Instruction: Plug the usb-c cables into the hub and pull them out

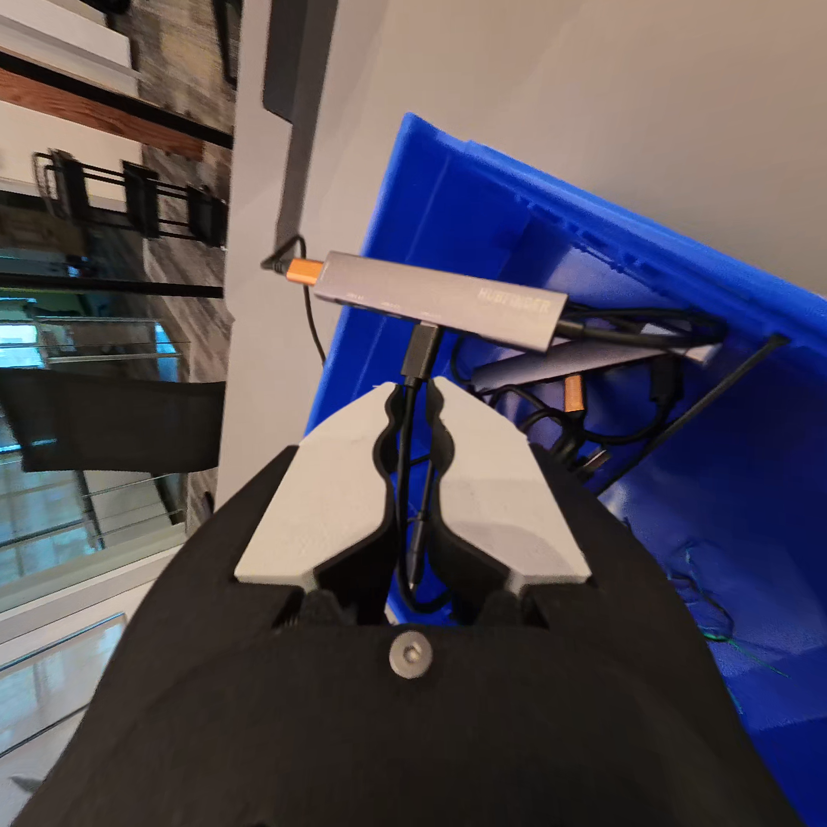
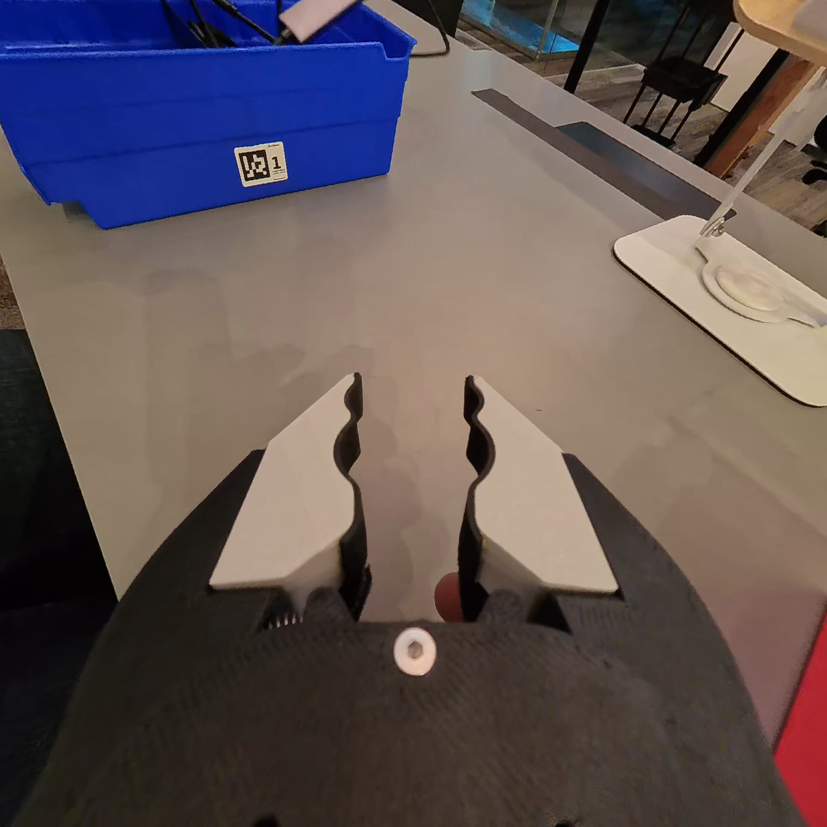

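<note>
Left gripper (image 1: 414, 385) fingers clenched on black cable (image 1: 405, 452), its plug seated in hub (image 1: 438, 300); orange plug (image 1: 304, 271) also seated. Right gripper (image 2: 412, 380) released, idle. Extraction pending.

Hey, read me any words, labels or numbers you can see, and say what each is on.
I won't read writing out; these things bear it.
Grey hub: pale lettering on top, blurred small marks by its ports.
Blue bin: white sticker on its front wall, with a black square code and small print.
</note>
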Action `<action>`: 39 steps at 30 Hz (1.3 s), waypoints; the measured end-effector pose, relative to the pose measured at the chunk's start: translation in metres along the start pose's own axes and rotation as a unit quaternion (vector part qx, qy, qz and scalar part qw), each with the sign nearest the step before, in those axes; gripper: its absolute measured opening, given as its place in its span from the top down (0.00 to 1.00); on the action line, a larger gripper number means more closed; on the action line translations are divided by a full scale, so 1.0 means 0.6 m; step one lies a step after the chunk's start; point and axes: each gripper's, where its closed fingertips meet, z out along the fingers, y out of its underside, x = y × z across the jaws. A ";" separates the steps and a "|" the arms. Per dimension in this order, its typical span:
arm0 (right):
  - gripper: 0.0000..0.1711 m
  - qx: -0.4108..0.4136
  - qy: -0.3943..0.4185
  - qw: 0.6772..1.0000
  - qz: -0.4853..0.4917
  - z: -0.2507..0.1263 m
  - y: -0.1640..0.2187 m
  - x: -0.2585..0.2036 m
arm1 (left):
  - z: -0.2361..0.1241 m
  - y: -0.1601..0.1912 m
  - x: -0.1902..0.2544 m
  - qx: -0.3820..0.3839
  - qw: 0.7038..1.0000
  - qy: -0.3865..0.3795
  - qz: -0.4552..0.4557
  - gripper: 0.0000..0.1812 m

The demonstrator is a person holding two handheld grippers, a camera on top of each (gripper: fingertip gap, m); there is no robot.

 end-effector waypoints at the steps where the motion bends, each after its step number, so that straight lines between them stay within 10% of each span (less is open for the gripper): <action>1: 0.75 0.000 0.000 1.000 0.000 0.001 0.001 -0.001 | -0.006 0.000 -0.009 0.004 1.000 -0.009 -0.002 0.95; 28: 0.75 -0.002 -0.009 1.000 0.012 0.002 0.032 -0.013 | -0.170 -0.039 -0.213 0.165 0.959 -0.154 -0.171 0.97; 39: 0.73 0.024 0.026 0.998 -0.055 -0.027 -0.006 -0.009 | -0.248 -0.188 -0.215 0.247 0.945 -0.117 -0.178 0.98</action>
